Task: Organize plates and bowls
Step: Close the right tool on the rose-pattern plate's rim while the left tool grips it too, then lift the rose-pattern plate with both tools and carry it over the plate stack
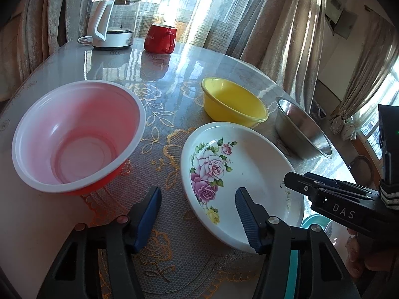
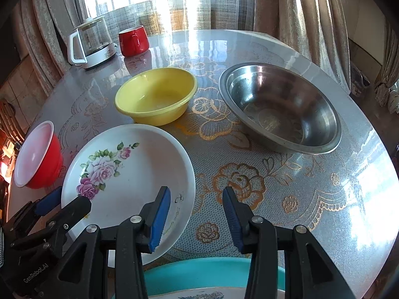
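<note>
Two grippers were in view, both pointed down at the table (image 2: 311, 199). The left gripper (image 1: 198, 214) stood with its jaws apart and nothing between the pads: its right finger hung over the near rim of the floral plate (image 1: 239, 182) and its left finger over bare cloth, with no pad seen pressing on the rim. The right gripper (image 2: 197, 214) was likewise parted and empty, its left finger over the plate's right edge and its right finger over the patterned cloth. Just beneath the right gripper, at the near table edge, lay a teal tray (image 2: 199, 271) with a patterned plate (image 2: 199, 295) resting on it, which suggested that stacking had begun; how many pieces lay there could not be told. Ahead of the grippers, four pieces remained loose: the floral plate nearest, the yellow bowl (image 2: 155, 94) just beyond it, the steel bowl (image 2: 279, 107) ahead and to the right, and the red bowl (image 1: 77, 137) well off to the left. In the inspector's judgement, most of the task was still outstanding. Open cloth lay ahead and to the right of the right gripper, giving room to move. The two grippers crowded the same plate, so clearance between them was tight. A kettle (image 1: 114, 21) and red mug (image 1: 160, 38) stood far back, well clear.
</note>
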Motion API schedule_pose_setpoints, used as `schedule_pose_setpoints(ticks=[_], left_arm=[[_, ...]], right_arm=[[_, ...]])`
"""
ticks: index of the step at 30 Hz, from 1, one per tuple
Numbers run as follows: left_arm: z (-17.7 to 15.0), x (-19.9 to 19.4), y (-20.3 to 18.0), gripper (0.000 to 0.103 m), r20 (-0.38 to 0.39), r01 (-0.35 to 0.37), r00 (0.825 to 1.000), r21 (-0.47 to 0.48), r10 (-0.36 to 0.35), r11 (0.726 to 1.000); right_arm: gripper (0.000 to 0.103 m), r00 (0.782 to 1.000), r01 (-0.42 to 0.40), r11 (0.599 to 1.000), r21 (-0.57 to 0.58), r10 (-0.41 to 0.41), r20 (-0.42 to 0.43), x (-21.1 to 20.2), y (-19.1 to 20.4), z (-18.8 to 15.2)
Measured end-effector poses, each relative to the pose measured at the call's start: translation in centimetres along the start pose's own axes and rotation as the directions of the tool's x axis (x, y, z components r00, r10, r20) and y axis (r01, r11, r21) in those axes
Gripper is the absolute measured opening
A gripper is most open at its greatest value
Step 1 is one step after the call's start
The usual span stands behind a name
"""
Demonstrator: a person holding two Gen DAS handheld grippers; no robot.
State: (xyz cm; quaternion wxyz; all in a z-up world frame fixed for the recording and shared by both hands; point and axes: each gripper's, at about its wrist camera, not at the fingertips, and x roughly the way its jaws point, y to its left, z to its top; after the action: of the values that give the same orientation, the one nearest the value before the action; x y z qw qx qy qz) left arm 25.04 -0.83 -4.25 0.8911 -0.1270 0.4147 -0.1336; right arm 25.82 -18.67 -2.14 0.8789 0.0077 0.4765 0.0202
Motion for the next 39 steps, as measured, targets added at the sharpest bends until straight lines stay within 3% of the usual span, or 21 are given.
schedule_pose_setpoints(ticks=[8,13,18,19,26,39], left_arm=[[0.0,0.1,0.1,0.051,-0.005,0.017,1.0,-0.002,-0.017,1.0],[0.0,0.2,0.1,0.041,-0.012,0.031,0.999,-0.006,-0.031,1.0],[-0.1,0.4,0.1,0.03,-0.024,0.052,0.998,-0.007,-0.052,0.999],[-0.1,0.4,0.0,0.03,-0.025,0.053,0.998,-0.007,-0.053,0.999],[-0.1,0.3,0.2,0.027,-0.023,0.055,0.998,-0.02,-0.055,0.998],[-0.1,-0.5,-0.1,0.026,0.025,-0.01,1.0,0.012,0.01,1.0]], right_arm=[[0.044,1.0,-0.013,1.0,-0.008,0.012,-0.024,0.8,0.3,0.1],[0.044,0.995,-0.078,0.997,0.026,0.08,-0.066,1.9,0.0,0.2],[0.043,0.994,-0.095,0.995,0.007,0.095,-0.055,2.2,0.4,0.3],[0.036,0.993,-0.11,0.994,0.0,0.11,-0.051,2.2,0.6,0.3],[0.025,0.993,-0.106,0.994,0.032,0.108,-0.046,1.9,0.1,0.3],[0.017,0.989,-0.145,0.986,0.076,0.145,0.006,0.3,-0.3,-1.6]])
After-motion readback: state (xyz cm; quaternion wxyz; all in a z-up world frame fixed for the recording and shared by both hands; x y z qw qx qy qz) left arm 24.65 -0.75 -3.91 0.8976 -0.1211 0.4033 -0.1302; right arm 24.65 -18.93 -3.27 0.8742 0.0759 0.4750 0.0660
